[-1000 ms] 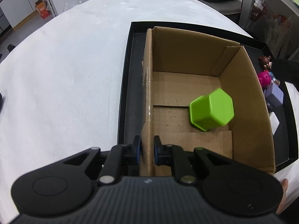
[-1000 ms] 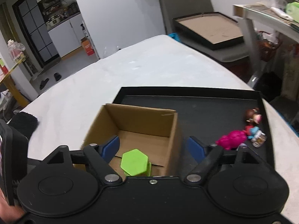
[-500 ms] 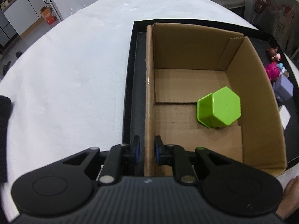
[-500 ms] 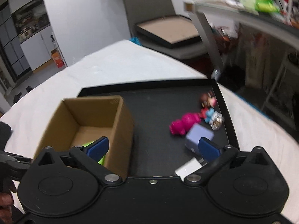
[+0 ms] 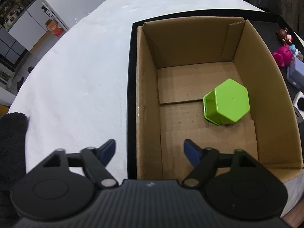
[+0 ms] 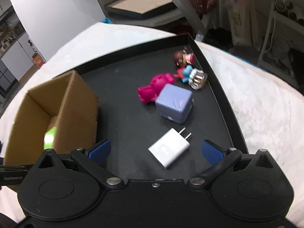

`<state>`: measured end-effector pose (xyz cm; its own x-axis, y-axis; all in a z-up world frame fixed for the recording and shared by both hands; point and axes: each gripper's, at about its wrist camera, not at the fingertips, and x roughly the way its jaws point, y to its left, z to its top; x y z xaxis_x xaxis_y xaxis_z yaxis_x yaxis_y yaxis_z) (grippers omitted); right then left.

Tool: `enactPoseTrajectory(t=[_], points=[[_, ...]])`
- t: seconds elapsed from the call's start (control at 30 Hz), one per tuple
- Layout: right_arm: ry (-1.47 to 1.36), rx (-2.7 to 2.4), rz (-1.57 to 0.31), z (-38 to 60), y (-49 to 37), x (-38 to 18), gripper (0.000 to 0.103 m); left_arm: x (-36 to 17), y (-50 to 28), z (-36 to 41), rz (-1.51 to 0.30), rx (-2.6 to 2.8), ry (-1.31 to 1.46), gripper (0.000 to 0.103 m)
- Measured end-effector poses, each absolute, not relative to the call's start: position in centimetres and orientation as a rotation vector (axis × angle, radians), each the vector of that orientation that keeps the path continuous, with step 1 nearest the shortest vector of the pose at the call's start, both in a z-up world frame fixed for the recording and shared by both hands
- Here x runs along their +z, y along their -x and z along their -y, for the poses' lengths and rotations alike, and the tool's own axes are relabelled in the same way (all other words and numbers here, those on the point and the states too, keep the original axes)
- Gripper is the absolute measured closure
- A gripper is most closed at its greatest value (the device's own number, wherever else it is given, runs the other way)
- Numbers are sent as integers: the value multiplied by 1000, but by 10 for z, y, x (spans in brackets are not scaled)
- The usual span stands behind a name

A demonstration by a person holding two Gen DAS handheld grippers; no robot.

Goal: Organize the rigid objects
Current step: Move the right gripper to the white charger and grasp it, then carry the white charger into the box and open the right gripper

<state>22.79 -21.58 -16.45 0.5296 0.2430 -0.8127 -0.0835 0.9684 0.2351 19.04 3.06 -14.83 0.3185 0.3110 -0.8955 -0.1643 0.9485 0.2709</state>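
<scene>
Here, in the left wrist view, the left gripper [image 5: 149, 149] stands wide and holds nothing, straddling the near left wall of the cardboard box [image 5: 146, 98]; a green hexagonal cup [image 5: 227, 102] sits upside down on the box floor. In the right wrist view, the right gripper [image 6: 155, 150] is spread wide above a white charger [image 6: 169, 150] lying on the black tray [image 6: 125, 114], with a lilac cube [image 6: 173, 103] and a pink toy [image 6: 155, 86] beyond it.

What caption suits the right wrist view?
Open right gripper above a white charger on the black tray.
</scene>
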Motion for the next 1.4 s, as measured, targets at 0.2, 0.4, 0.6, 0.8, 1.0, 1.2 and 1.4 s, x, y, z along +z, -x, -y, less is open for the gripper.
enactPoseTrajectory(t=[0.2,0.4,0.6,0.8,1.0,1.2,1.4], points=[[-139,152,-1022,215,-233,-178,6,-147,-194,-28,-1207,333,-150,20],[-85,114,-1034,215,-240,-192,32,-146,-196,-23,-1197,344,-153,19],[-102,101,-1037,223,-237,-193,47,-150,-196,-21,-1206,355,-152,19],[-123,120,-979,226,-234,-177,47,-147,-193,-19,-1194,357,-151,19],[-188,159,-907,231,-233,-154,47,-145,-191,-25,-1165,368,-127,19],[-205,248,-827,223,-226,-127,47,-146,-187,-29,-1157,353,-114,19],[-208,327,-789,211,-224,-111,47,-145,-184,-35,-1147,342,-78,23]])
